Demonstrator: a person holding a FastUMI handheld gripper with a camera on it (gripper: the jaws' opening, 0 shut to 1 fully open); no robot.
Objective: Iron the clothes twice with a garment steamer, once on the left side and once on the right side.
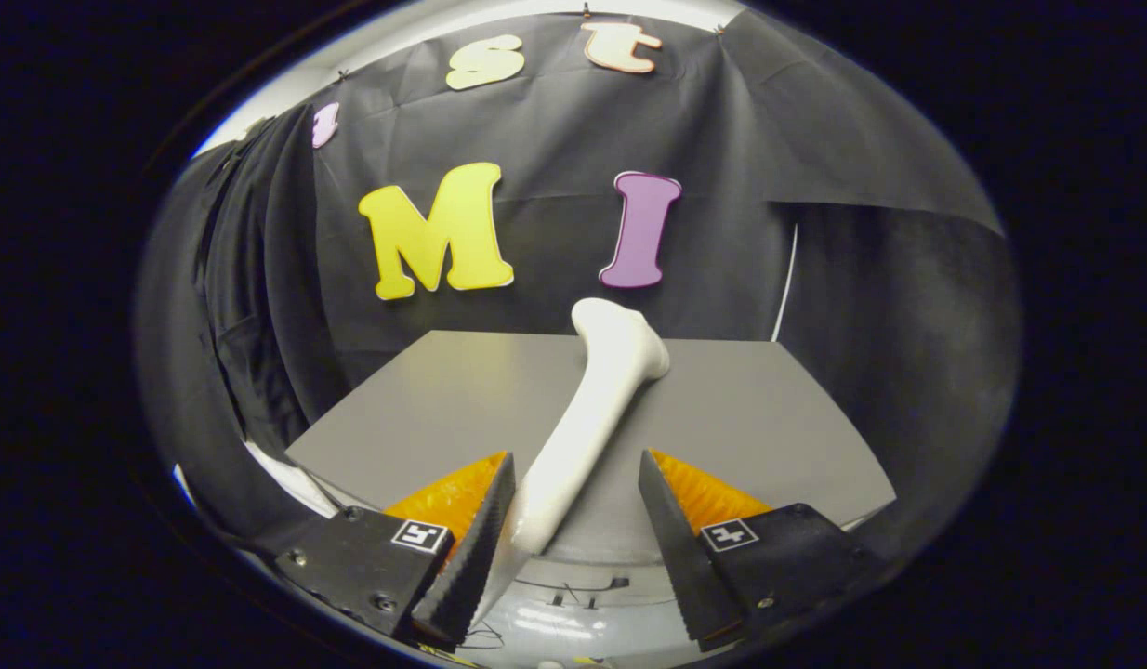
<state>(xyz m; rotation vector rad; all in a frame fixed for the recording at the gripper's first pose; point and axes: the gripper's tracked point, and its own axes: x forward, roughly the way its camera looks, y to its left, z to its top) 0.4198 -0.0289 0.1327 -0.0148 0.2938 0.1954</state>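
Between my fingers, my tool [573, 544] stands open around the handle of the white garment steamer [587, 423], the left finger touching it and the right one apart, so I judge I am at the pick-up and must close before any ironing. Beyond lies the grey table [769, 418] bearing the steamer's head, then the booth's black cloth wall [536, 121].

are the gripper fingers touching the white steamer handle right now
Cannot tell. In the gripper view the steamer handle lies against the left finger, with a clear gap to the right finger; real contact isn't plain.
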